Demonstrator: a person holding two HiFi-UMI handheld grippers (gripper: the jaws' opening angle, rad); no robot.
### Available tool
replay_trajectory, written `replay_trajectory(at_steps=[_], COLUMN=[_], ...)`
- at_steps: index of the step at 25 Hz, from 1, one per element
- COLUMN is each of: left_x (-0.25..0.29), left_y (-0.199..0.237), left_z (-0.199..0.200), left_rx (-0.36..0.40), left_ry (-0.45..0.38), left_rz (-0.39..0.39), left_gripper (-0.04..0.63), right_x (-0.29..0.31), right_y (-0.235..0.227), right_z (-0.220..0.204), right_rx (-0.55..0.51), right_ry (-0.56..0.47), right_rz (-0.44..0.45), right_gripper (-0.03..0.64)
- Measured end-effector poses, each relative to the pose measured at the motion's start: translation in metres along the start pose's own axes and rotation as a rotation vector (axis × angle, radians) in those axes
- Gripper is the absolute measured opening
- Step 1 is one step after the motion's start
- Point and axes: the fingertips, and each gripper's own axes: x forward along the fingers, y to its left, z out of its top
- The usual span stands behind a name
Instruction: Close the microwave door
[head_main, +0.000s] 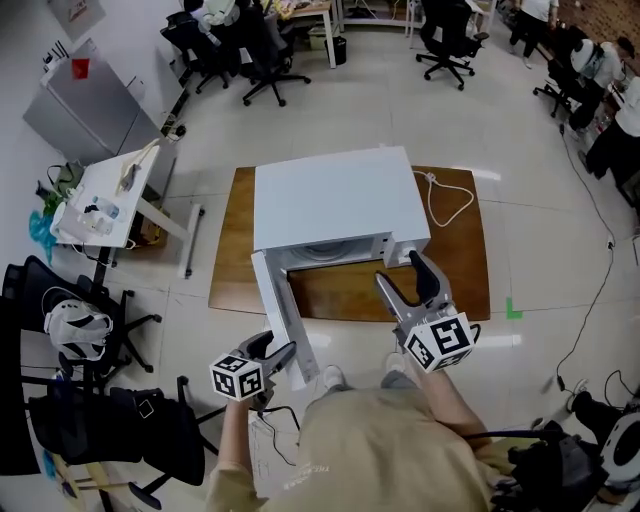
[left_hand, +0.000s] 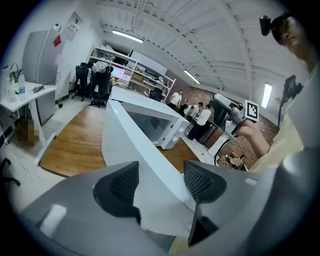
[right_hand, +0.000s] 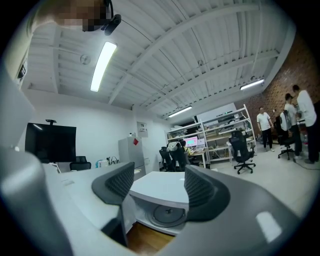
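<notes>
A white microwave (head_main: 335, 200) stands on a brown wooden board (head_main: 455, 280). Its door (head_main: 282, 315) is swung wide open toward me on the left side, and the cavity with the round turntable (right_hand: 167, 214) shows. My left gripper (head_main: 280, 352) is open at the outer face of the door near its free end. In the left gripper view the door panel (left_hand: 135, 145) runs between the jaws of this gripper (left_hand: 160, 182), and no pad visibly presses on it. My right gripper (head_main: 402, 272) hangs open and empty before the microwave's right front, and its own view (right_hand: 159, 187) looks into the cavity.
A white cable (head_main: 450, 200) loops on the board right of the microwave. A white desk (head_main: 100, 205) with bottles stands at left, black office chairs (head_main: 90, 420) beside me and at the back (head_main: 445, 40). People stand at far right (head_main: 600, 70).
</notes>
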Motion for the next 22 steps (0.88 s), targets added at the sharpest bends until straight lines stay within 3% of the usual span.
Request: replay_trajectory(at_steps=[9,13,18,22], left_x=[0.050,0.080,0.124,0.163], left_y=[-0.017,-0.022,-0.010,0.021], left_z=[0.035,0.057,0.090,0.123], left_rx=[-0.174,-0.241,-0.268,-0.298], left_ry=[-0.080,-0.126,-0.185,-0.281], left_rz=[0.024,0.052,0.120,0.193], left_gripper=[0.299,0.272,0.272,0.272], right_x=[-0.007,-0.014,-0.023,-0.037], right_y=[-0.034,-0.043,-0.041,-0.048], right_z=[0.015,0.021,0.030,0.028], right_rx=[0.045,0.064,0.053,0.049], right_ry=[-0.004,-0.004,-0.009,-0.010], right_rz=[-0.079,-0.113,-0.163,-0.214], right_gripper=[0.302,0.302,0.302,0.302])
